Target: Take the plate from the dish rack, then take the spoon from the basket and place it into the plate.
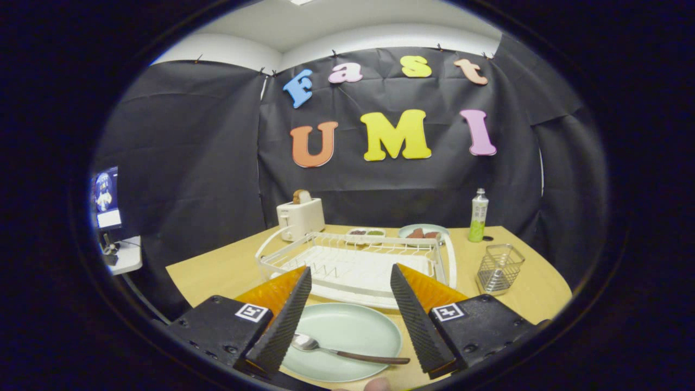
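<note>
A pale green plate [347, 331] lies flat on the wooden table [217, 271], just in front of the white dish rack [353, 263]. A spoon [347, 350] with a metal bowl and a dark brown handle rests in the plate, bowl toward the left finger. My gripper [350, 282] hangs above the plate, open, with nothing between its fingers [285, 320]. The wire basket [498, 269] stands to the right of the rack and looks to hold nothing.
A white toaster [300, 217] with bread stands behind the rack. Beside it are a small dish [365, 233] and a plate with food [424, 232]. A green bottle [478, 216] stands at the back right. A fingertip [376, 384] shows below the plate.
</note>
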A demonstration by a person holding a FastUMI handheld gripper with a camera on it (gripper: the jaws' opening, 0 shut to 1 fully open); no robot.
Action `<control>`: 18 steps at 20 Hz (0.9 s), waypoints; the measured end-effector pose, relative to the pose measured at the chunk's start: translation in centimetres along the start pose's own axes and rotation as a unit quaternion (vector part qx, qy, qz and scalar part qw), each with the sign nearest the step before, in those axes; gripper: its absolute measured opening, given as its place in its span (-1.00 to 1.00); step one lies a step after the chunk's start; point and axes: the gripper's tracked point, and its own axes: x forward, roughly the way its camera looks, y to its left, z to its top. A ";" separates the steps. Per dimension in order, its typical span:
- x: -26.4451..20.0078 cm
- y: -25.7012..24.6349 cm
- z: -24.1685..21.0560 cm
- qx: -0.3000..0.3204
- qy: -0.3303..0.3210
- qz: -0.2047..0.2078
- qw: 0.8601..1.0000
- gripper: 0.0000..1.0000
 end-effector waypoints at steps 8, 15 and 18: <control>-4.1 -3.1 4.3 -0.029 -0.087 -0.100 0.991 0.99; -7.0 -4.0 4.0 -0.013 -0.114 -0.131 0.985 0.98; -7.1 -3.9 3.7 -0.010 -0.114 -0.131 0.985 0.99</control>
